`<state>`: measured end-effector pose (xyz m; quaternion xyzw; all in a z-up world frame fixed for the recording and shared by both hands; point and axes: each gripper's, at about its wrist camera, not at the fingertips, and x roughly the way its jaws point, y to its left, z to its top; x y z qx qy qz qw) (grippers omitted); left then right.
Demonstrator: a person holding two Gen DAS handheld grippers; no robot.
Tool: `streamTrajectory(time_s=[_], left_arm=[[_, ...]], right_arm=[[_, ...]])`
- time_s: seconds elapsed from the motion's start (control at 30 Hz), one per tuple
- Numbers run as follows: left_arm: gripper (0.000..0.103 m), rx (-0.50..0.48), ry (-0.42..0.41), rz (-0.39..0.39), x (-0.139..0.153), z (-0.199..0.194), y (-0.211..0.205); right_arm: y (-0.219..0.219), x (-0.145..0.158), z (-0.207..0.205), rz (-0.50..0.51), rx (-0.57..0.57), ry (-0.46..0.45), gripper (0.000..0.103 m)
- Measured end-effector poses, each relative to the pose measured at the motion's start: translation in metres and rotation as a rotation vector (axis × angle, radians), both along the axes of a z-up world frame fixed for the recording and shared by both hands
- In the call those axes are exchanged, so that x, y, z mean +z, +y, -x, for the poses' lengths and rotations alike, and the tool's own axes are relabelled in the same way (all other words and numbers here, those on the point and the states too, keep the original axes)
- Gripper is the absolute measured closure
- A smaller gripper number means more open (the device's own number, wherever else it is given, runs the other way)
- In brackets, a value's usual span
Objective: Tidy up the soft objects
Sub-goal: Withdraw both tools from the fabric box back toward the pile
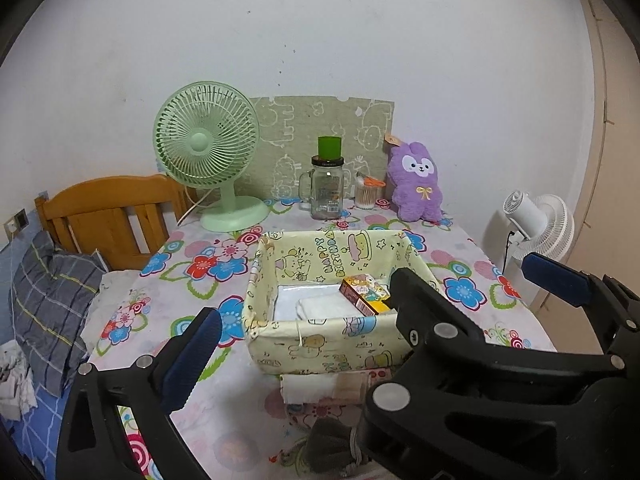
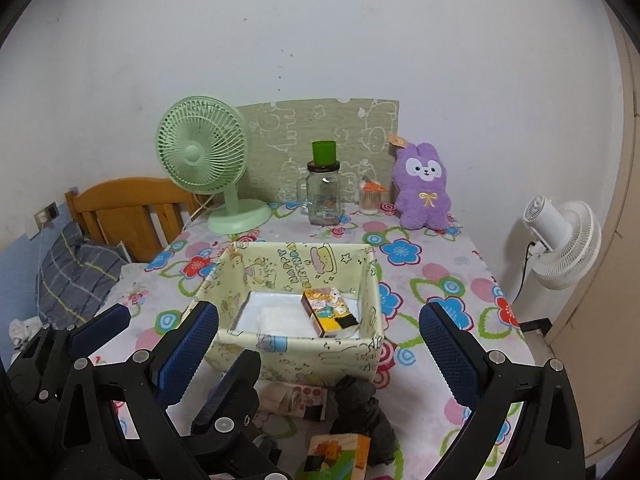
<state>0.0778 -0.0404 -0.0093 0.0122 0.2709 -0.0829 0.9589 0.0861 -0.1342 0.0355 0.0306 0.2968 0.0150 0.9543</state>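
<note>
A cream cartoon-print fabric basket (image 1: 320, 344) (image 2: 296, 350) stands mid-table and holds a white folded cloth (image 2: 276, 316) and a colourful small pack (image 1: 364, 294) (image 2: 330, 312). In front of it lie a printed soft pack (image 2: 292, 398), a dark grey cloth (image 2: 360, 412) (image 1: 332, 444) and another colourful pack (image 2: 340, 456). A purple plush bunny (image 1: 416, 184) (image 2: 424, 188) leans on the back wall. My left gripper (image 1: 324, 320) is open and holds nothing; its right finger is hidden behind the right gripper. My right gripper (image 2: 320, 320) is open too, just before the basket, crossing the left one.
At the back stand a green desk fan (image 1: 208, 152), a glass jar mug (image 1: 326, 192) topped by a green cup, and a cotton swab tub (image 1: 366, 194). A white fan (image 2: 560, 240) is off the table's right edge. A wooden headboard (image 1: 108, 216) and plaid pillow (image 1: 52, 304) lie left.
</note>
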Motion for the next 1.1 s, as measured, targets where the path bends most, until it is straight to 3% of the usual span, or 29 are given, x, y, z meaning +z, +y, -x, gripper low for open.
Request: streamTrajectory(time_s=[0.37, 1.1], left_arm=[[0.0, 0.01, -0.008, -0.001, -0.008, 0.026, 0.002], [0.001, -0.013, 0.046, -0.011, -0.059, 0.05, -0.003]], right_arm=[[0.002, -0.004, 0.027, 0.003, 0.006, -0.009, 0.001], [-0.001, -0.056, 0.062, -0.024, -0.009, 0.032, 0.003]])
